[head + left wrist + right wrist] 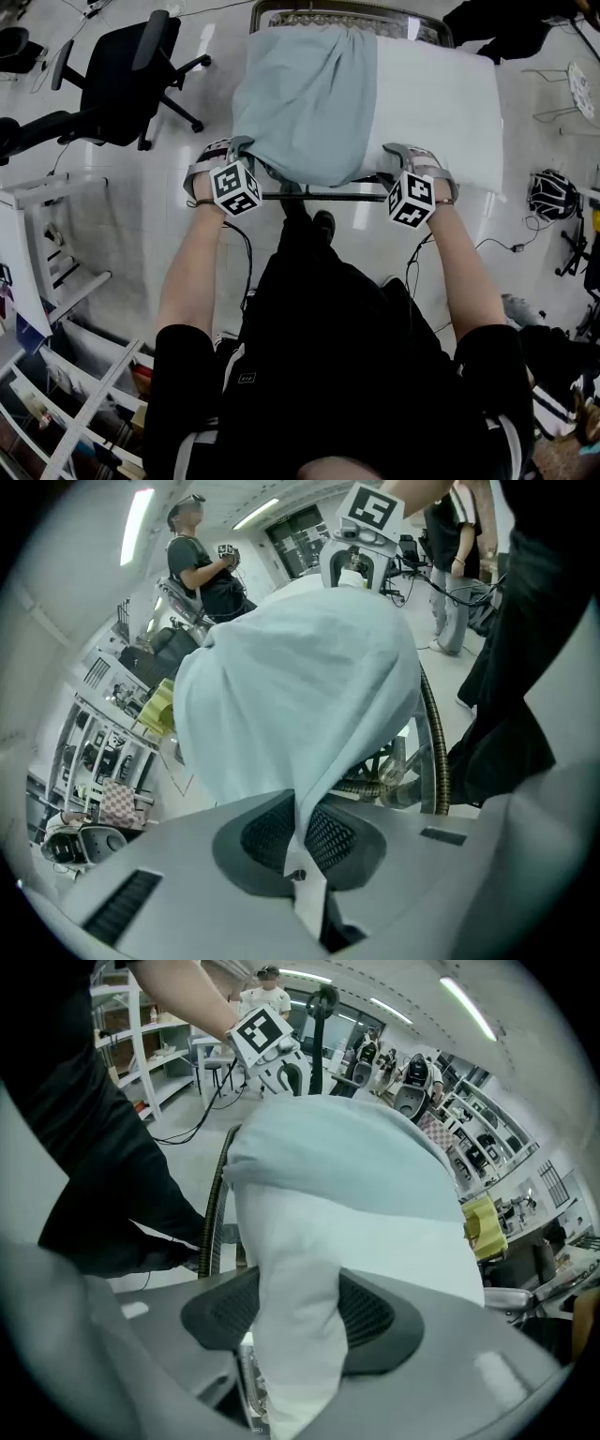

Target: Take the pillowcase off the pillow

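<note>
A white pillow lies across a metal-framed stand, its right part bare. A light blue pillowcase covers its left part. My left gripper is at the pillowcase's near left corner. In the left gripper view it is shut on a thin fold of the blue pillowcase. My right gripper is at the bare pillow's near edge. In the right gripper view its pads press on a thick fold of the white pillow, with the pillowcase beyond it.
A black office chair stands at the back left. White shelving lines the left side. A dark helmet and cables lie on the floor at the right. A person stands further off in the left gripper view.
</note>
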